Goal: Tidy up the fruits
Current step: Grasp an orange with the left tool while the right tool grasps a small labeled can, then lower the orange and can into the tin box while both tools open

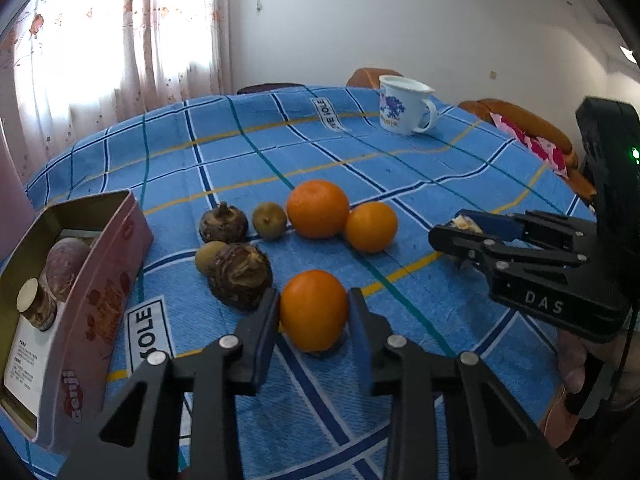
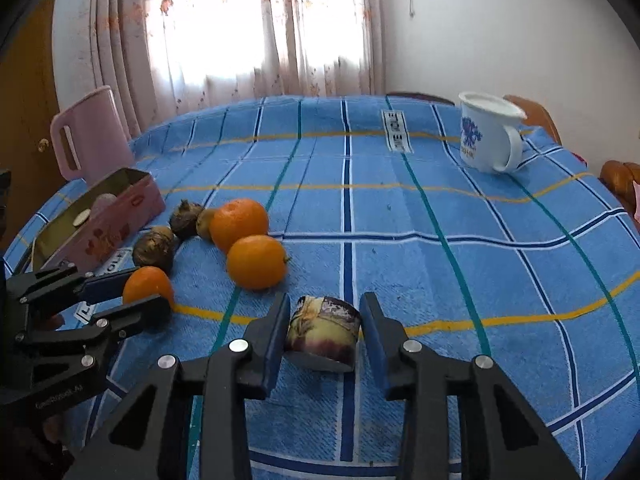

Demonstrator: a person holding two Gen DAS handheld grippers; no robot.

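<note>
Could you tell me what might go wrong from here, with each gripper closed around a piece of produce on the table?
The left gripper pinches a round orange; it may squirt out and roll.

The brown root touches the left finger, so lifting could nudge it.

The right gripper holds a short cut chunk that may twist loose.

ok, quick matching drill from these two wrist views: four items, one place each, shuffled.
1 nearest orange
2 cut stem piece
3 white mug
4 purple-skinned root

a in the pink tin
b between the right gripper jaws
c far side of the blue tablecloth
d between the left gripper jaws

Pairs: 1-d, 2-b, 3-c, 4-a
</note>
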